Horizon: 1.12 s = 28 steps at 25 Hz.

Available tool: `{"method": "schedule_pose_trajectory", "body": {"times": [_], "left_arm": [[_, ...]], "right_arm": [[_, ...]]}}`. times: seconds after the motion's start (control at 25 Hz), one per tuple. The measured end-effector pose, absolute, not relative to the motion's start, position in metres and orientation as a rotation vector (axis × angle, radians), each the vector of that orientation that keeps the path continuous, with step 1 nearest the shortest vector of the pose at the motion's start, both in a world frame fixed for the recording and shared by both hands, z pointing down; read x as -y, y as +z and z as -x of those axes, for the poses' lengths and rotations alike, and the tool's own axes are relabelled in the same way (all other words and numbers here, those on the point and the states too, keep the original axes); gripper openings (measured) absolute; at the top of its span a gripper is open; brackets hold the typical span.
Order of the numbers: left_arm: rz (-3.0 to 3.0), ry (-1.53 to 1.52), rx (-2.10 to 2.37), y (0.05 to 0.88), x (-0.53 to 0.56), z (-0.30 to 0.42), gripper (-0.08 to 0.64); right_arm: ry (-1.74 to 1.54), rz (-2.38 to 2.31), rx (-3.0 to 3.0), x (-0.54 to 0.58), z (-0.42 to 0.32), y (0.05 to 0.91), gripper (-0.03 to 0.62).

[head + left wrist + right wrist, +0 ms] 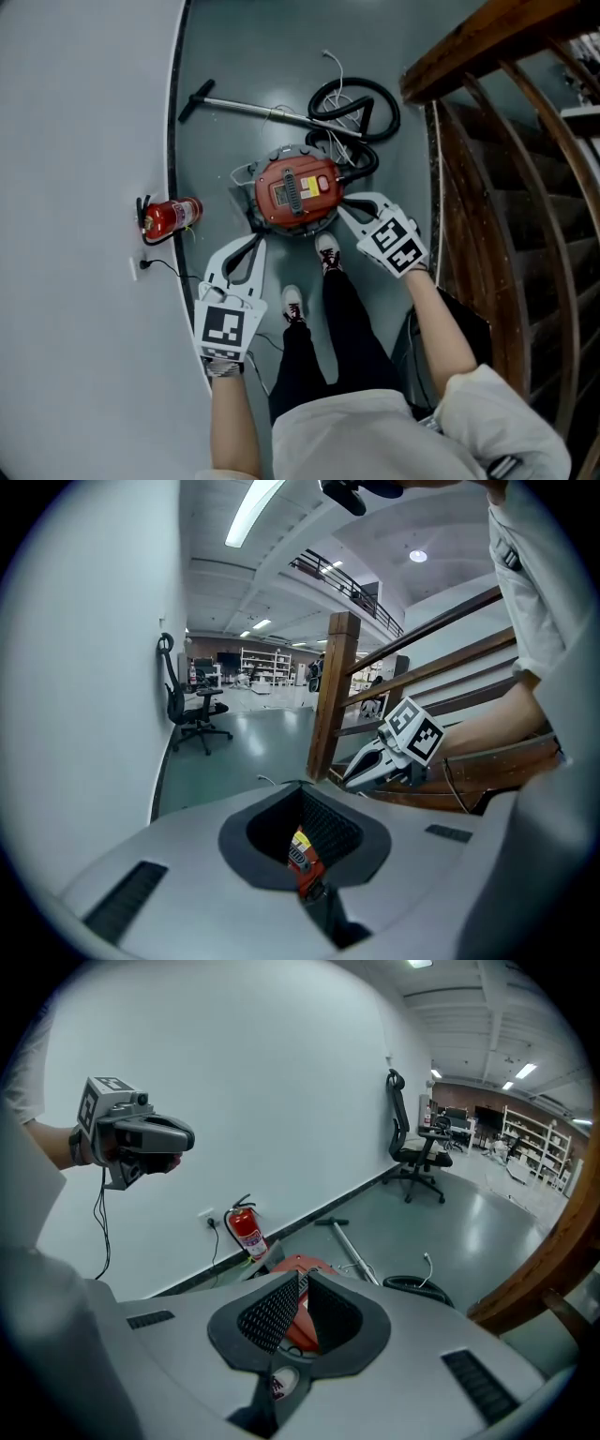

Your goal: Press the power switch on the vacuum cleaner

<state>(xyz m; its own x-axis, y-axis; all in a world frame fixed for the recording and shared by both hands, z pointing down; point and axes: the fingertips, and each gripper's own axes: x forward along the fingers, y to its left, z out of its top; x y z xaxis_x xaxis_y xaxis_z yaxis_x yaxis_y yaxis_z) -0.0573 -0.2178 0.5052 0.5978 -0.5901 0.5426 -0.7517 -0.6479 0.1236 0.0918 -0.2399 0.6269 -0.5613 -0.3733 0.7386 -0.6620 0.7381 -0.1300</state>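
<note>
A red canister vacuum cleaner (298, 192) sits on the grey floor below me, its black hose (358, 111) coiled behind it and its metal wand (246, 107) lying to the left. I cannot pick out its power switch on top. My left gripper (255, 240) hangs shut and empty at the vacuum's near left. My right gripper (345, 210), also shut and empty, hovers by its near right edge. In each gripper view a sliver of the vacuum (302, 860) (298, 1327) shows past the closed jaws.
A red fire extinguisher (169, 217) stands against the white wall (84, 187) at left, by a socket with a cord. A wooden stair railing (487, 141) runs along the right. The person's shoes (327, 251) stand just before the vacuum. An office chair (417, 1152) is farther off.
</note>
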Motion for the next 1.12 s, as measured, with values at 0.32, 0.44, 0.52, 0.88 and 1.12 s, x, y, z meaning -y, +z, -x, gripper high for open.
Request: {"method": "schedule_pose_trajectory", "body": {"times": [0.32,0.44,0.52,0.88,1.12], "left_arm": [[-2.417,0.681,1.099,0.534,0.229,0.056,-0.003],[-2.393,0.677,1.098,0.546,0.232,0.052,-0.003],[-2.382,0.671,1.103,0.553,0.236,0.049,-0.003],[-2.350,0.653,1.123,0.577,0.250,0.039,-0.003],[-2.336,0.657,1.137,0.587,0.248,0.038,-0.003]], "right_arm": [[0.567,-0.677,2.168,0.246,-0.094,0.677,0.032],[0.576,-0.653,2.153,0.249,-0.096,0.691,0.032],[0.579,-0.638,2.145,0.252,-0.097,0.700,0.032],[0.614,-0.602,2.115,0.260,-0.096,0.746,0.032],[0.662,-0.589,2.062,0.265,-0.101,0.782,0.032]]}}
